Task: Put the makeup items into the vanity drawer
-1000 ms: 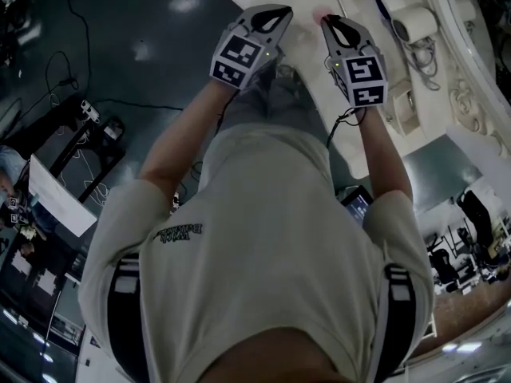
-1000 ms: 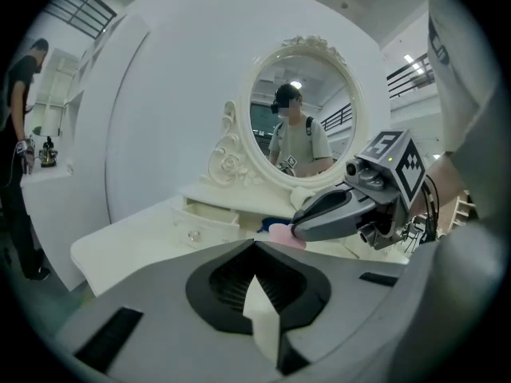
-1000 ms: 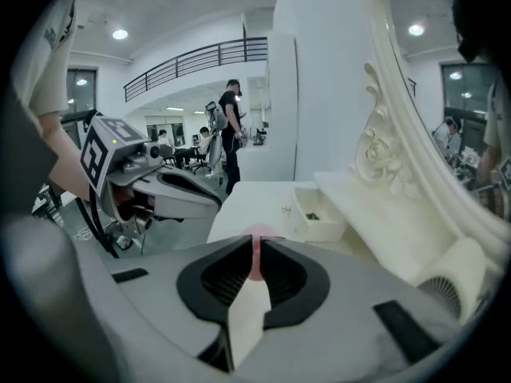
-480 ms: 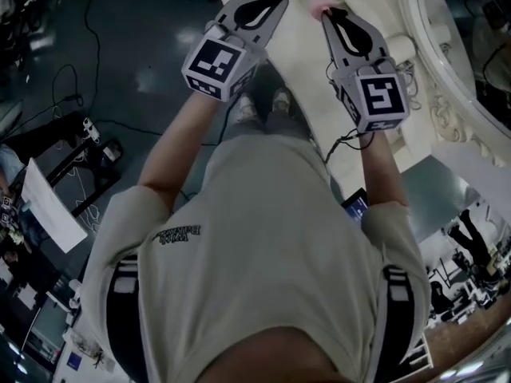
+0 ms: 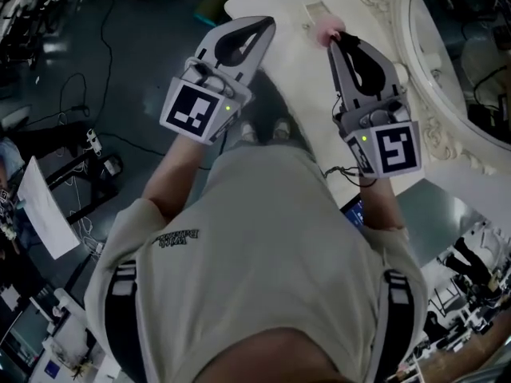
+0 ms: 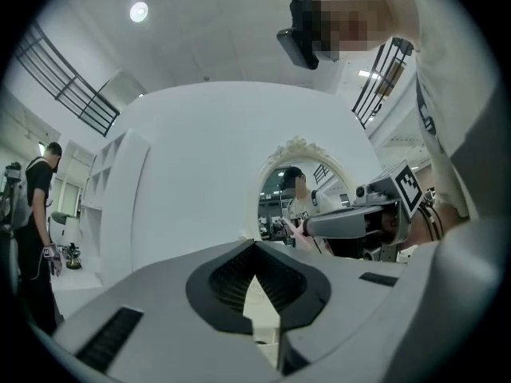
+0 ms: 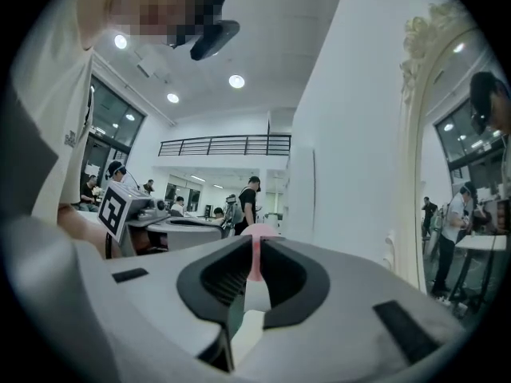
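My right gripper (image 5: 337, 38) is shut on a soft pink makeup item (image 5: 326, 29), held out level above the white vanity top (image 5: 291, 62). The right gripper view shows that pink item (image 7: 257, 254) pinched between the tips of the right gripper (image 7: 257, 242). My left gripper (image 5: 267, 22) hangs to its left at about the same height. Its tips meet in the left gripper view, so the left gripper (image 6: 255, 246) is shut with nothing in it. No vanity drawer shows in any view.
An ornate white mirror frame (image 5: 447, 126) rises at the right behind the vanity, and the mirror (image 6: 299, 206) reflects the person. Dark floor with cables (image 5: 80, 94) lies to the left. Other people (image 7: 247, 202) stand far off in the room.
Both grippers have risen toward the head camera and look larger. The pink item rose with the right gripper. More of the vanity top and the mirror frame now shows.
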A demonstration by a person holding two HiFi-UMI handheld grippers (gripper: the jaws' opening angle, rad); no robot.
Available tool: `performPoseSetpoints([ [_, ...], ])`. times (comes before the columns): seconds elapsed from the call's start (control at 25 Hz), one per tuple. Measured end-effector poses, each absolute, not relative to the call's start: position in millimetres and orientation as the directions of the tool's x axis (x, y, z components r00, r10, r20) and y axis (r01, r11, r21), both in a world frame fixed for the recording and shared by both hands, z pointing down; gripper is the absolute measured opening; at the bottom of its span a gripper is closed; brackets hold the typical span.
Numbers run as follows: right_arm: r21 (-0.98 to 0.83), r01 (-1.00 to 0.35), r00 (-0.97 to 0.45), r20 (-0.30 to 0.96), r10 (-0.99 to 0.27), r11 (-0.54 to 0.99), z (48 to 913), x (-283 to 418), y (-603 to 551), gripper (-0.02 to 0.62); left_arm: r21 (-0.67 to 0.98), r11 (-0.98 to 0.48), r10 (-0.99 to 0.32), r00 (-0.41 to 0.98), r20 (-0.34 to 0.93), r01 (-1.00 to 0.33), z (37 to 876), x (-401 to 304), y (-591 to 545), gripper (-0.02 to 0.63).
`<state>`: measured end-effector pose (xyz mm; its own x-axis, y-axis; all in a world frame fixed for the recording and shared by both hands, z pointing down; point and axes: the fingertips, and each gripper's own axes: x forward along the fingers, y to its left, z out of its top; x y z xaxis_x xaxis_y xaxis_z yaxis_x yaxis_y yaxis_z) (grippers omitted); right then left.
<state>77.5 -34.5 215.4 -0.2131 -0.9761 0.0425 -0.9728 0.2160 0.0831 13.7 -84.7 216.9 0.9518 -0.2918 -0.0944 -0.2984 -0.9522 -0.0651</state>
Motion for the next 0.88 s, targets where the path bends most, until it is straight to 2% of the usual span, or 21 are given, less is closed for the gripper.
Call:
performPoseSetpoints([
  [0.48, 0.018, -0.957, -0.286, 0.063, -0.956, 0.288, 230, 48, -13, 0.035, -0.05, -0.936, -0.343, 0.935, -0.092, -0.348, 216, -20, -65, 0.012],
  [0.88, 0.022, -0.966, -0.257, 0.067, -0.964, 0.259, 232, 61, -18, 0.036, -0.04, -0.942, -0.33, 0.942, -0.062, -0.333, 223, -11, -66, 0.012],
])
